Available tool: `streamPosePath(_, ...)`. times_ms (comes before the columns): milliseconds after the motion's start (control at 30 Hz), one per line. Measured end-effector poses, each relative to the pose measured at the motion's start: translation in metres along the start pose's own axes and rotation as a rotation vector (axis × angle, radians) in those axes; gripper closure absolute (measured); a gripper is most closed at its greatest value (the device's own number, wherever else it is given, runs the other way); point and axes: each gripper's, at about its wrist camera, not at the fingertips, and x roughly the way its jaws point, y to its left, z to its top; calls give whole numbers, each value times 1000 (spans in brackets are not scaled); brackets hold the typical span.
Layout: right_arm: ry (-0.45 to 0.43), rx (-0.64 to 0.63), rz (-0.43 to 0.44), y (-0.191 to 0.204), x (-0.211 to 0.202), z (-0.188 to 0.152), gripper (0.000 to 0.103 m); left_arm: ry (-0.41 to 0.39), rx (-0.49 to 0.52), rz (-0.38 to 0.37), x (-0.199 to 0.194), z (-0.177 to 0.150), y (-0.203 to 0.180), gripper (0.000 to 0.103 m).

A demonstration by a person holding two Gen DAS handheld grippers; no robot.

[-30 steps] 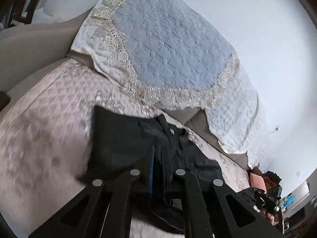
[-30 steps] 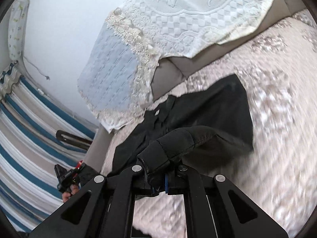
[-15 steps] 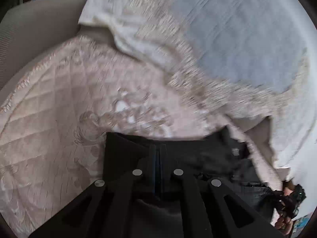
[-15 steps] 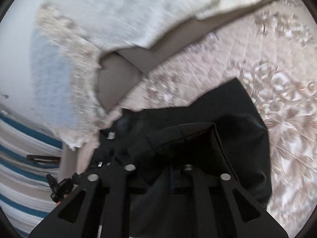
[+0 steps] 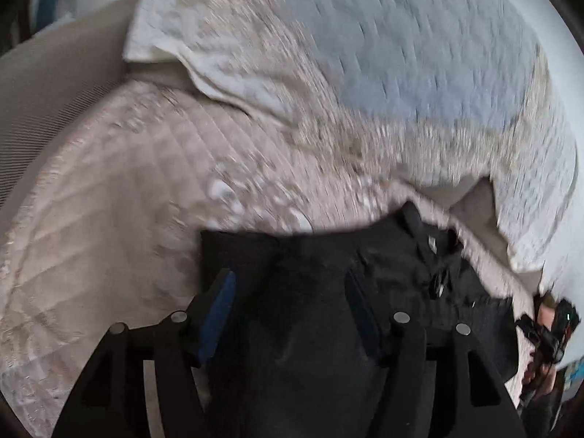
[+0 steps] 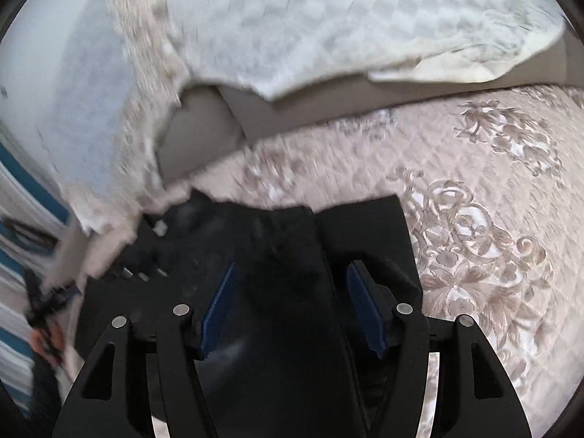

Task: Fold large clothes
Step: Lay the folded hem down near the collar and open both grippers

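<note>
A black collared garment [image 5: 328,266] lies on the beige quilted sofa seat [image 5: 109,219]; its collar [image 5: 427,233] is toward the right. It also shows in the right wrist view [image 6: 277,241], collar [image 6: 164,226] at the left. My left gripper [image 5: 292,292] is open just above the cloth, blue pads spread wide. My right gripper [image 6: 292,288] is open too, over a folded edge of the garment. Neither holds cloth.
A blue quilted cover with lace trim [image 5: 419,54] drapes the sofa back; a white lace cover [image 6: 328,18] hangs beside it. The other gripper and hand show at the right edge [image 5: 551,325]. Striped fabric [image 6: 14,189] is at the left.
Both grippers went from shut on the black cloth to open, letting it drop onto the seat. Both cameras dipped lower toward the garment.
</note>
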Motion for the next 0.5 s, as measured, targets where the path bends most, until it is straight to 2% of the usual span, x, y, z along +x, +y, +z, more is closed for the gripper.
streamPosePath(67,50,-41,-33,4,15,2,40,26,67,40,16,1,-13,39)
streamPosePath(100,76,-50,-41,5,22,3,44,43,85,71,24,1,-18,41)
streamPosePath(133,82,-60,-54,6,26,2,71,62,99,89,30,0,-21,45)
streamPosePath(167,80,-72,-71,9,27,2,87,72,115,112,35,-1,-25,59)
streamPosePath(233,38,-101,-63,16,20,2,99,54,153,126,34,-2,-31,89)
streamPosePath(300,-31,-123,-68,21,6,5,100,-3,187,127,24,-1,-38,93)
streamPosePath(400,-106,-54,-45,11,-2,15,100,-125,190,109,5,8,-44,95)
streamPosePath(467,-103,-22,-64,5,9,21,99,-163,164,96,7,17,-45,95)
streamPosePath(500,-76,-9,-74,2,19,21,95,-171,180,129,15,20,-47,94)
